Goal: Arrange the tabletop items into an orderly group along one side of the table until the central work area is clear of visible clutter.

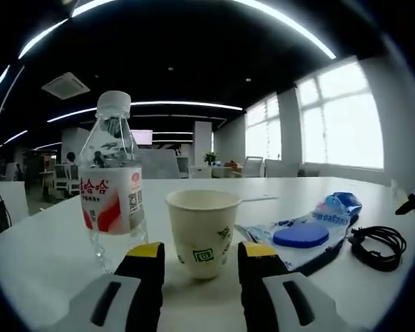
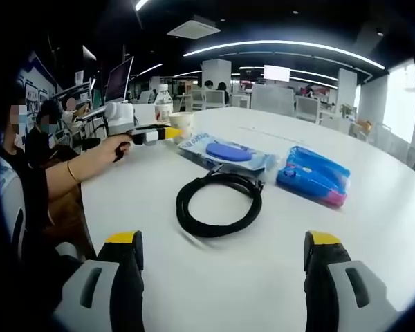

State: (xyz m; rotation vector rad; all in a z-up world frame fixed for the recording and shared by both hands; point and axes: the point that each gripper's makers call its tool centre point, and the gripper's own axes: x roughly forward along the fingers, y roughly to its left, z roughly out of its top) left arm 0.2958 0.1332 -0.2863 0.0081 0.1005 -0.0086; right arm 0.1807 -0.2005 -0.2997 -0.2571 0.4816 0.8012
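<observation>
So in the left gripper view the left gripper (image 1: 196,257) has its yellow-tipped jaws spread on either side of a cream paper cup with a green logo (image 1: 203,232), which stands upright on the white round table (image 1: 48,256); the jaws flank the lower half of the cup but I can't tell if they actually touch it. Just beside the cup sits a clear plastic water bottle with a white cap and a red and white label (image 1: 113,183), upright too. On the other side lies a flat pack of wet wipes with a blue oval lid (image 1: 301,235), with a blue pouch (image 1: 344,202) past it and a coiled black cable (image 1: 377,243) further out near the edge. From the right gripper view, the right gripper (image 2: 221,266) hangs wide open over the table with nothing between its jaws, and the black cable coil (image 2: 218,203) lies just ahead of it. Beyond that are the wipes pack (image 2: 225,153) and the blue and pink pouch (image 2: 313,174), side by side but apart. Farther back a person's hand (image 2: 117,146) holds the left gripper (image 2: 167,133) up against the cup (image 2: 180,124), bottle (image 2: 164,102) behind it.
</observation>
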